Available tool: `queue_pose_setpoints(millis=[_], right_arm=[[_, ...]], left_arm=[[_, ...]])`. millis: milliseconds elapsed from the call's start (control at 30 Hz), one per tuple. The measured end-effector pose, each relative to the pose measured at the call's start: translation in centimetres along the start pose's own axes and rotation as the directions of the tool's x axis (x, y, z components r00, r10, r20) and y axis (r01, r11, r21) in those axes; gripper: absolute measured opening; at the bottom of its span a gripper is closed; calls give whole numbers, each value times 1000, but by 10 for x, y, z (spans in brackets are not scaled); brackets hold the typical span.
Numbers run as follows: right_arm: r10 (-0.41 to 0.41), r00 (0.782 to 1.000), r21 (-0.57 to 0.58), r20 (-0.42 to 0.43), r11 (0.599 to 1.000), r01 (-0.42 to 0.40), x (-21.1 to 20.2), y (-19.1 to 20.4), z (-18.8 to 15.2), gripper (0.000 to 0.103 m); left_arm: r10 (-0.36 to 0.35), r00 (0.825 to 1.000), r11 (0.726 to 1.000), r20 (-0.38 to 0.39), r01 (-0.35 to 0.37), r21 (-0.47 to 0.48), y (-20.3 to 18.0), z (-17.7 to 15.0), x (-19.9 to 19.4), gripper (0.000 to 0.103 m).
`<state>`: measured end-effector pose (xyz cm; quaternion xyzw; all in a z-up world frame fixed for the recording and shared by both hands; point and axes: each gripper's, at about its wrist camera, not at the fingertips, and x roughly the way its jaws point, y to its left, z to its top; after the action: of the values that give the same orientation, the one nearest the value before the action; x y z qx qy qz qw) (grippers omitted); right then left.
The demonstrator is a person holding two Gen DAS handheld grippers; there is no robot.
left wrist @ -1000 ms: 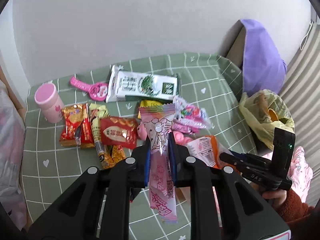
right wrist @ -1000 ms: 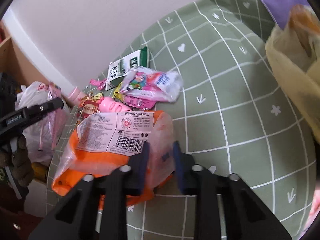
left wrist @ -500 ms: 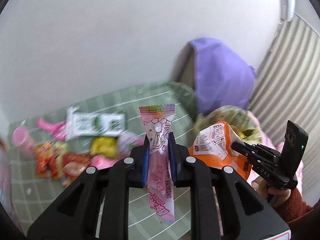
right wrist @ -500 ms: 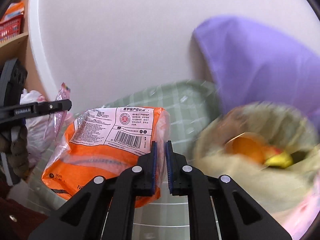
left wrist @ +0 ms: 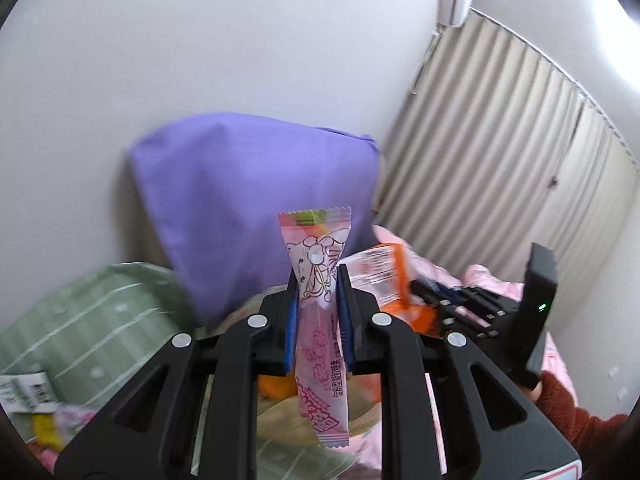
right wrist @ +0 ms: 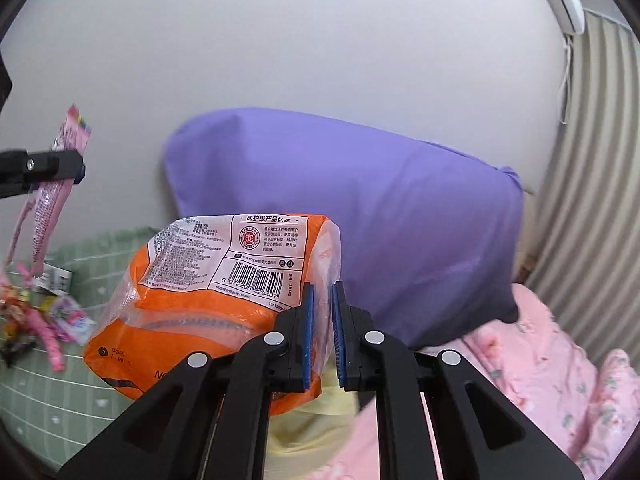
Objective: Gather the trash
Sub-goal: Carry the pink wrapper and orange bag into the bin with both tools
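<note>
Black tongs (left wrist: 317,280) with blue pads, silver screws; fuzzy rust-red sleeve (left wrist: 568,412).

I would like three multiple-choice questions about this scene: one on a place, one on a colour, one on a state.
1. Where is the purple bag?
A. against the white wall
B. hanging on the curtain
C. inside the orange packet

2. What main colour is the packet in the right gripper?
A. blue
B. orange
C. black

3. What is the state of the left gripper?
A. open and empty
B. shut on a cup
C. shut on the pink wrapper

Answers: 1 A, the bag leans on the wall behind the green checked cloth. 2 B, its printed body is orange. 3 C, the wrapper stands pinched between both blue pads.
</note>
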<state>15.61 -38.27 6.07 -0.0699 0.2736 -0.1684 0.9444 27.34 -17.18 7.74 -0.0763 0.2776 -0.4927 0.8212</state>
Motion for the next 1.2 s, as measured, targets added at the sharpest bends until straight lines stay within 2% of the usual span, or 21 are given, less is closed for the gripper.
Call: queue_pose_setpoints(millis=[200, 267, 400, 533, 667, 767, 1000, 1200], right_arm=[[-39, 998, -59, -47, 998, 36, 30, 7, -8, 11], [-40, 997, -66, -62, 997, 36, 39, 12, -9, 11], [-14, 997, 0, -70, 1000, 14, 54, 7, -12, 11], [43, 998, 46, -49, 998, -41, 57, 3, -14, 11], [98, 995, 33, -10, 995, -98, 56, 7, -15, 11], [126, 991, -14, -49, 992, -127, 69, 19, -22, 11], [183, 976, -45, -115, 981, -190, 88, 39, -40, 11], [168, 974, -67, -153, 981, -180, 96, 39, -47, 11]], left_arm=[[-91, 994, 995, -56, 88, -51, -5, 0, 69, 15], [-97, 992, 995, -80, 94, -41, -5, -3, 87, 15], [-64, 986, 998, -152, 62, -15, 1, -16, 117, 15], [-13, 971, 1000, -240, 15, 8, 19, -40, 138, 15], [26, 955, 999, -295, -17, 34, 34, -57, 145, 15], [48, 948, 998, -315, -33, 53, 40, -65, 141, 15], [64, 941, 994, -333, -29, 108, 39, -73, 138, 15], [51, 943, 996, -329, -23, 87, 36, -69, 138, 15]])
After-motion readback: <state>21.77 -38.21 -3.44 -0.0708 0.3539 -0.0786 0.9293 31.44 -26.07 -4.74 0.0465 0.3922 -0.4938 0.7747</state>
